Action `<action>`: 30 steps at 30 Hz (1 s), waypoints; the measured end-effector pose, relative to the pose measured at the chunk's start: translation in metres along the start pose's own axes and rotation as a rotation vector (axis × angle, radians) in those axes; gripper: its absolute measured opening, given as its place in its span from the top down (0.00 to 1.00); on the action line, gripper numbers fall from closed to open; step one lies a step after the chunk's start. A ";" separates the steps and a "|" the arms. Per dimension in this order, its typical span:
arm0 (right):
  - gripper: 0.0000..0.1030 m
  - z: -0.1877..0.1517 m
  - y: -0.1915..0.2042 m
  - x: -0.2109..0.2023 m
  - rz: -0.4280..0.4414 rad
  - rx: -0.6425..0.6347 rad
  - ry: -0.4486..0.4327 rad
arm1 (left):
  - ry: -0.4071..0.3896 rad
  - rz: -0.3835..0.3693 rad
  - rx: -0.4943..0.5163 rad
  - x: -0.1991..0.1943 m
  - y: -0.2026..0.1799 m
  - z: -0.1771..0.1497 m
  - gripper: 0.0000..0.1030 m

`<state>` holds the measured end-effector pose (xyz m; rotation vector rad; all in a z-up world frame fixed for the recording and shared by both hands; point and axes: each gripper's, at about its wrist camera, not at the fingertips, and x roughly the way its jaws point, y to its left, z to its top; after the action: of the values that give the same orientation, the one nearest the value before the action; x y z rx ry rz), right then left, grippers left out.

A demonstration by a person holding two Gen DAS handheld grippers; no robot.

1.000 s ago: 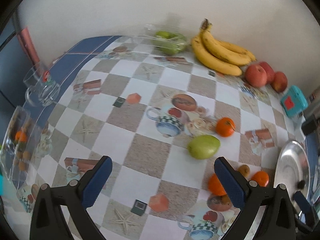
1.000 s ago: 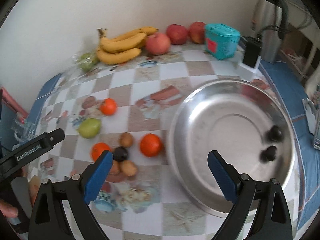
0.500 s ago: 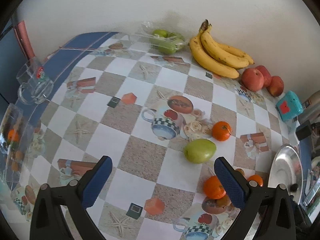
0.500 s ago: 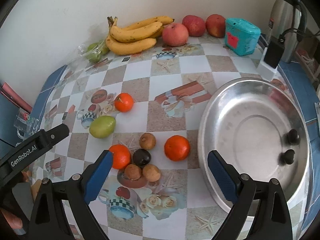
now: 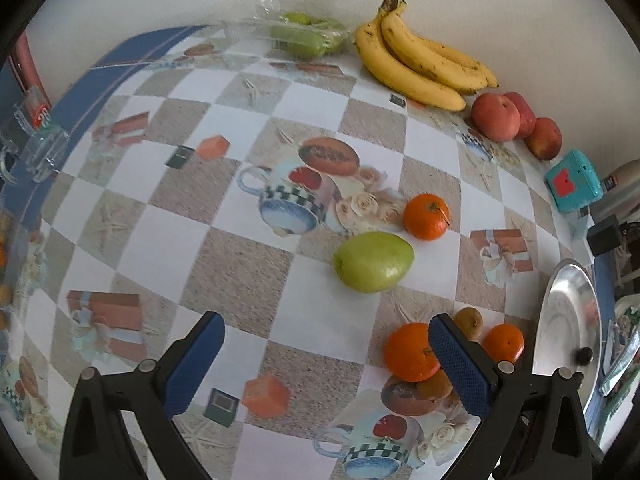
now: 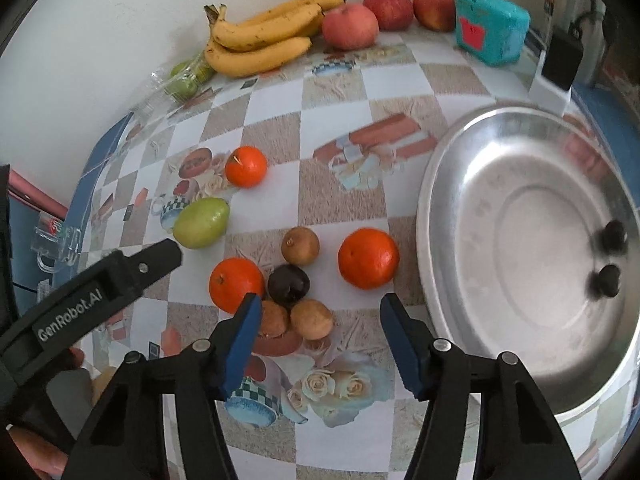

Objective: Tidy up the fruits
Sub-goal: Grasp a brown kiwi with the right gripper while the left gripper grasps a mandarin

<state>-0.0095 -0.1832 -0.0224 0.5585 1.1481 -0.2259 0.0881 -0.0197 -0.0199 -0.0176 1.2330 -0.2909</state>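
Both cameras sit lower and closer to the table than before; fruit cluster now larger in the right wrist view, and the right claw's fingers stand closer together than earlier.

Right claw part open, nothing held, over the cluster. Left blue pad just beside a brown fruit and an orange; second brown fruit sits between the pads, not touching as far as visible. Dark fruit just behind, third brown fruit further back, another orange to the right, near the bowl. Bowl is steel, holds two dark fruits at its right side. Green pear and a third orange lie left of the cluster, close together. Bananas, apples, bagged green fruit and teal box line the wall. Clear mug at the table's left edge.

Left claw wide open, empty, above the checked cloth. Its arm shows in the right wrist view, tip near the pear. In the left wrist view the pear is ahead between the fingers, well apart from both; right pad partly hides the front orange.
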 end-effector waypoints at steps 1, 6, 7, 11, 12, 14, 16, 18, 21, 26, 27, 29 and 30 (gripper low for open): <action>0.48 0.000 -0.001 0.001 0.004 0.008 0.005 | 0.002 -0.003 0.002 0.001 -0.001 -0.001 0.01; 0.56 -0.002 -0.006 0.010 0.014 0.039 0.037 | 0.020 -0.035 0.009 0.005 -0.008 -0.001 0.09; 0.57 -0.003 -0.006 0.011 0.020 0.039 0.042 | 0.027 -0.040 0.013 0.006 -0.009 -0.001 0.09; 0.58 -0.003 -0.003 0.012 0.033 0.037 0.046 | 0.057 -0.049 0.035 0.011 -0.017 -0.003 0.12; 0.59 -0.003 -0.003 0.013 0.043 0.041 0.049 | 0.065 -0.058 0.033 0.012 -0.018 -0.003 0.12; 0.61 -0.002 -0.004 0.015 0.057 0.052 0.057 | 0.080 -0.090 0.021 0.015 -0.018 -0.003 0.12; 0.63 -0.002 -0.005 0.015 0.066 0.065 0.056 | 0.091 -0.109 0.012 0.016 -0.019 -0.003 0.13; 0.65 -0.002 -0.007 0.016 0.073 0.076 0.057 | 0.093 -0.107 0.016 0.017 -0.022 -0.004 0.16; 0.70 -0.003 -0.009 0.017 0.085 0.088 0.061 | 0.095 -0.101 0.022 0.018 -0.024 -0.004 0.18; 0.74 -0.004 -0.010 0.018 0.094 0.095 0.068 | 0.099 -0.106 0.021 0.018 -0.025 -0.004 0.22; 0.74 -0.004 -0.011 0.017 0.096 0.096 0.066 | 0.099 -0.107 0.022 0.018 -0.025 -0.004 0.24; 0.74 -0.004 -0.012 0.015 0.105 0.102 0.061 | 0.101 -0.109 0.024 0.019 -0.026 -0.004 0.26; 0.74 -0.003 -0.013 0.013 0.106 0.106 0.056 | 0.102 -0.110 0.024 0.019 -0.026 -0.004 0.26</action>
<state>-0.0128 -0.1914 -0.0388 0.7214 1.1614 -0.1811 0.0841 -0.0486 -0.0344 -0.0506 1.3321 -0.4068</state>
